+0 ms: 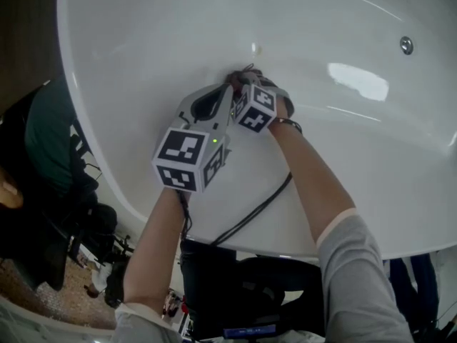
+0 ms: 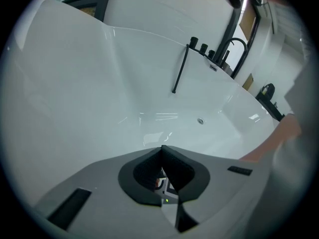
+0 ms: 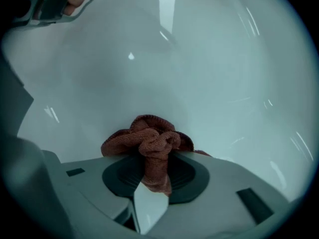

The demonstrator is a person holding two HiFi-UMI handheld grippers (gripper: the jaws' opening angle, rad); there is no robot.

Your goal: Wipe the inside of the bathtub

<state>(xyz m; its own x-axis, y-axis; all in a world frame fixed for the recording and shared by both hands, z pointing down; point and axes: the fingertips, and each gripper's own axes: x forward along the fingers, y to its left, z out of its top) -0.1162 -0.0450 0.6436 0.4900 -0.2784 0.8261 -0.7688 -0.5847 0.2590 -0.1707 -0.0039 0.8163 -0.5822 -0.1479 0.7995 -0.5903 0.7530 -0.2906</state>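
Fixture: white glossy bathtub (image 1: 143,41), seen from above the rim; the inner surface fills both gripper views (image 2: 75,108) (image 3: 209,59).
Right gripper (image 1: 241,78): reaches down into the tub, with its marker cube uppermost. In its own view the jaws (image 3: 154,156) are clamped on a reddish-brown terry cloth (image 3: 149,138).
Cloth: one fold is pinched between the dark pads (image 3: 184,176), and the rest bunches up in front of the jaw tips. It lies at the tub's inner wall, in the upper middle of the head view. Actual contact with the wall cannot be confirmed.
Left gripper (image 1: 227,95): just beside the right gripper, tips pointing the same way. Its jaws (image 2: 162,156) are closed together with nothing between them.
Clearance between grippers: whether the two touch cannot be told.
Tub fittings: a small round chrome fitting (image 1: 406,45) sits on the far inner wall, well apart from both grippers, and also shows in the left gripper view (image 2: 200,120). Black tap fittings (image 2: 204,49) stand on the far rim, with a thin black rod (image 2: 179,68) beside them.
Cabling: a black cable (image 1: 257,209) runs from the grippers back over the near rim.
Operator: bare forearms reach over the rim, and a grey sleeve (image 1: 357,270) covers the right upper arm.
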